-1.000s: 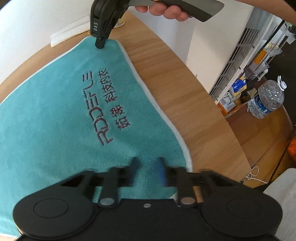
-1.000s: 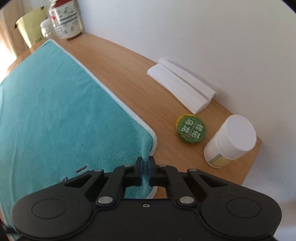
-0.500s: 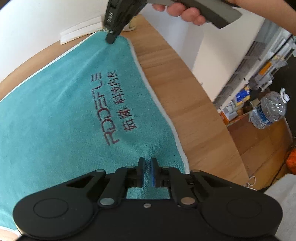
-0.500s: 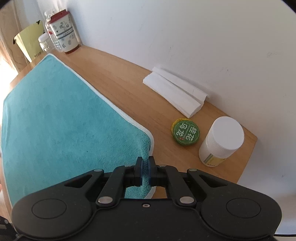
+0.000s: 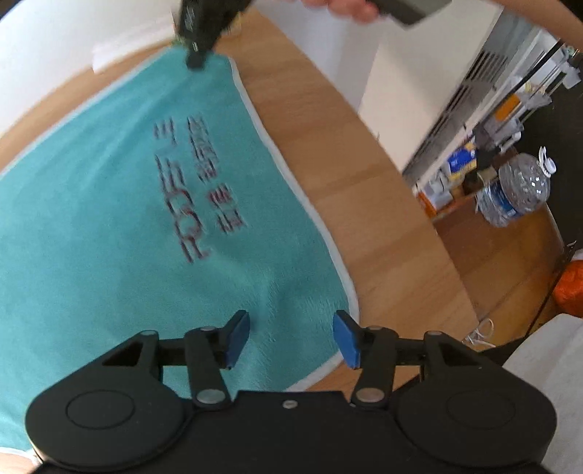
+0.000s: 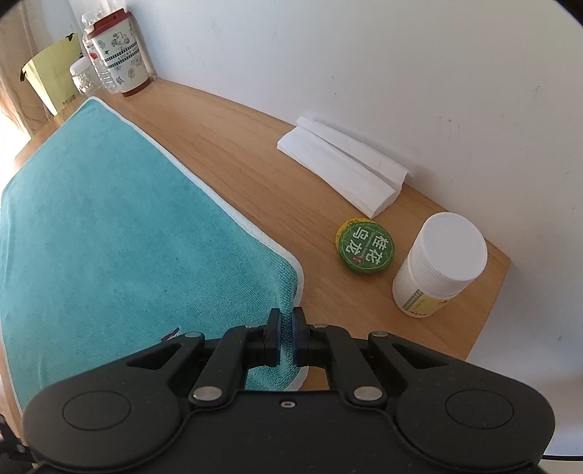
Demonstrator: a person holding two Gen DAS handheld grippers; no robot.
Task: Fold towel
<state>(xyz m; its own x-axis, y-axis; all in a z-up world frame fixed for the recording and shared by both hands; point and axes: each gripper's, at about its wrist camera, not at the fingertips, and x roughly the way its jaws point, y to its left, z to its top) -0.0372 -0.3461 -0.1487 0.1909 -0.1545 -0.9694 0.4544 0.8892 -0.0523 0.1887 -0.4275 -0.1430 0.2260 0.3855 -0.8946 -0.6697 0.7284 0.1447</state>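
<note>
Blue-padded fingers of the left gripper (image 5: 291, 337) stand spread wide above the near corner of the teal terry towel with white piping (image 5: 109, 226), holding nothing between them. The right gripper (image 6: 286, 337) has its jaws pressed nearly together on the towel's corner, and a strip of teal cloth shows in the narrow gap between the pads. In the left wrist view the same right gripper (image 5: 198, 62) appears at the far corner, its black tip on the towel's edge, with a hand (image 5: 342, 9) on its grey handle.

The towel lies spread flat over most of the light wooden table (image 6: 226, 146), with dark red embroidered lettering (image 5: 193, 189) near the middle, blurred in this view. Beyond the right gripper, on bare wood, lie a round green tin with white characters (image 6: 365, 249) and, just beside it, a white plastic bottle with a ribbed cap (image 6: 441, 262). A folded white cloth (image 6: 342, 167) lies against the white wall. At the table's far end stand a patterned cup with a dark red lid (image 6: 118, 51), clear bottles and a yellow-green paper bag (image 6: 53, 76). Off the table, in the left view, a large clear water jug (image 5: 517, 189) stands on the wooden floor.
</note>
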